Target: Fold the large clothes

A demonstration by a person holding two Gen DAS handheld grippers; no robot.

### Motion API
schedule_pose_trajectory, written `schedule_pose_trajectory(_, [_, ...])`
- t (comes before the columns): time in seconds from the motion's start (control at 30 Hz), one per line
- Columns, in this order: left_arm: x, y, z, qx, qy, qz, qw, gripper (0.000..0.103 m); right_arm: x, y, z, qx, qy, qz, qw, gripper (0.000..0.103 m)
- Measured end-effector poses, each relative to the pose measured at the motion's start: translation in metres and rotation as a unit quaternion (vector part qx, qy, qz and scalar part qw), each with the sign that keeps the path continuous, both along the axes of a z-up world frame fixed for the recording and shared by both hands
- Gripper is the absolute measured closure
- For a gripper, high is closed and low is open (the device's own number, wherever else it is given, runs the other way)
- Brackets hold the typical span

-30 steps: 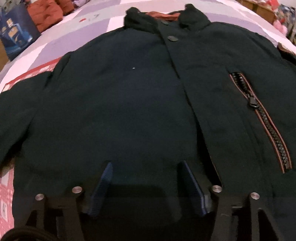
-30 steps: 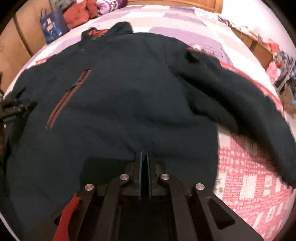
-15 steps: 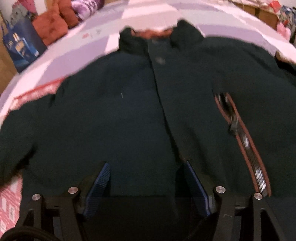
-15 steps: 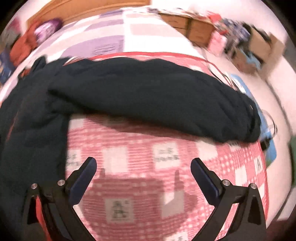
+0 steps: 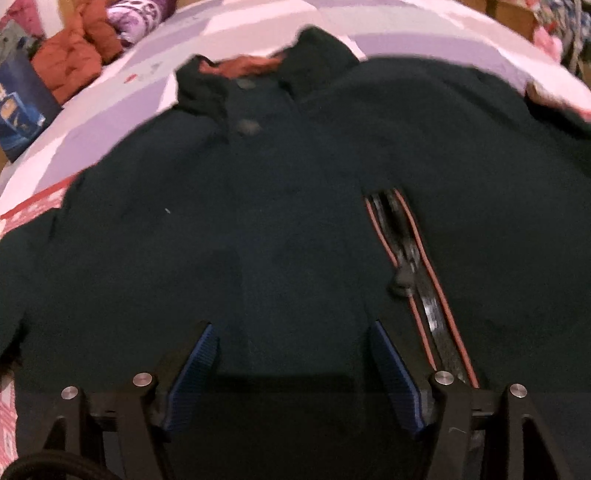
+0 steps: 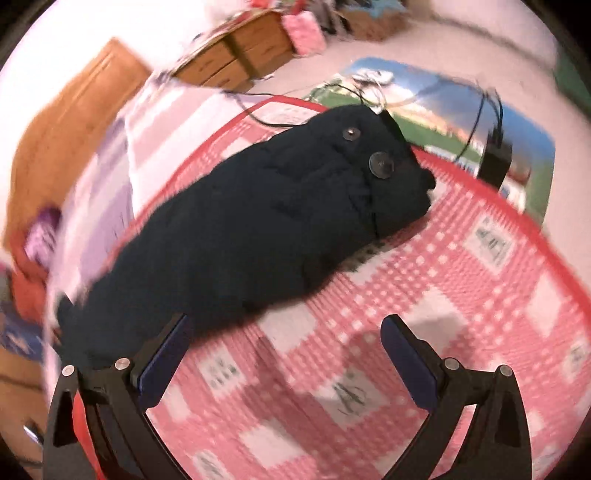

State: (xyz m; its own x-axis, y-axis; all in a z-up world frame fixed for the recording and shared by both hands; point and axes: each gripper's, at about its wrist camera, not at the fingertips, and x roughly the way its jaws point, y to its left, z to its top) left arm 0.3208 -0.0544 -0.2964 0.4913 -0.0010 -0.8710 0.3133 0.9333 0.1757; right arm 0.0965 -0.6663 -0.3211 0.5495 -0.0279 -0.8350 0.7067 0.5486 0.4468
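A large dark green jacket [image 5: 288,221] lies front-up on the bed, collar away from me, with a red-trimmed chest zipper [image 5: 413,266] right of centre. My left gripper [image 5: 291,339] is open and empty, low over the jacket's lower front. In the right wrist view the jacket's sleeve [image 6: 280,206] stretches across the pink checked bedspread [image 6: 461,314], its cuff with two buttons at the far end. My right gripper [image 6: 286,339] is open and empty above the bedspread, its left finger [image 6: 166,354] beside the sleeve's near part.
An orange garment [image 5: 74,62], a purple patterned item [image 5: 136,14] and a blue bag [image 5: 18,107] lie at the bed's far left. Past the bed edge are wooden boxes [image 6: 236,51], a colourful floor mat [image 6: 443,110] and black cables [image 6: 491,122].
My right gripper has opened, let go of the jacket and swung right to face the sleeve. My left gripper has drawn back a little, still open over the jacket.
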Motion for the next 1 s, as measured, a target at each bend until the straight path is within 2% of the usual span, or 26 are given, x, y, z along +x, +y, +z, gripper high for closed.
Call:
schedule_pose_trajectory(0.2, [-0.005,0.002,0.0,-0.005,-0.004,-0.006,1.0,0.03,0.046,-0.017,-0.029,0.084,-0.066,-0.089,0.99,0.0])
schedule_pose_trajectory(0.33, [-0.005,0.002,-0.001,-0.011,-0.004,-0.001,0.9999,0.029,0.052,-0.01,-0.038,0.123,-0.062,-0.134,0.981,0.0])
schedule_pose_trajectory(0.4, [-0.008,0.001,-0.002,-0.01,-0.007,-0.002,0.9999,0.029,0.058,-0.014,-0.038,0.116,-0.056,-0.142,0.982,0.0])
schedule_pose_trajectory(0.47, [-0.009,0.0,-0.003,-0.01,-0.009,-0.004,0.9999,0.029,0.072,-0.014,-0.031,0.091,-0.018,-0.112,0.989,0.0])
schedule_pose_trajectory(0.57, [-0.01,0.001,-0.004,-0.013,-0.01,-0.002,0.9999,0.029,0.084,-0.012,-0.02,0.041,0.009,-0.081,0.996,0.001])
schedule_pose_trajectory(0.63, [-0.01,0.002,-0.003,-0.014,-0.011,-0.003,0.9998,0.029,0.091,-0.018,-0.023,0.037,0.014,-0.081,0.996,0.012])
schedule_pose_trajectory(0.67, [-0.01,0.002,-0.003,-0.013,-0.012,-0.005,0.9998,0.029,0.095,-0.022,-0.026,0.048,0.011,-0.083,0.995,0.024])
schedule_pose_trajectory(0.73, [-0.011,0.002,-0.002,-0.013,-0.018,-0.009,0.9997,0.029,0.1,-0.028,-0.033,0.065,0.02,-0.088,0.994,0.031])
schedule_pose_trajectory(0.77, [-0.011,0.002,-0.001,-0.013,-0.022,-0.009,0.9996,0.029,0.101,-0.03,-0.035,0.07,0.026,-0.093,0.993,0.049])
schedule_pose_trajectory(0.8, [-0.011,0.003,-0.001,-0.014,-0.024,-0.009,0.9996,0.028,0.101,-0.032,-0.033,0.062,0.032,-0.098,0.993,0.078])
schedule_pose_trajectory(0.9, [-0.009,0.008,-0.001,-0.027,-0.017,-0.003,0.9995,0.027,0.094,-0.031,-0.014,0.001,0.035,-0.111,0.993,0.092])
schedule_pose_trajectory(1.0, [-0.009,0.011,-0.001,-0.034,-0.013,-0.005,0.9993,0.027,0.11,-0.017,0.014,-0.102,0.075,-0.073,0.989,0.095])
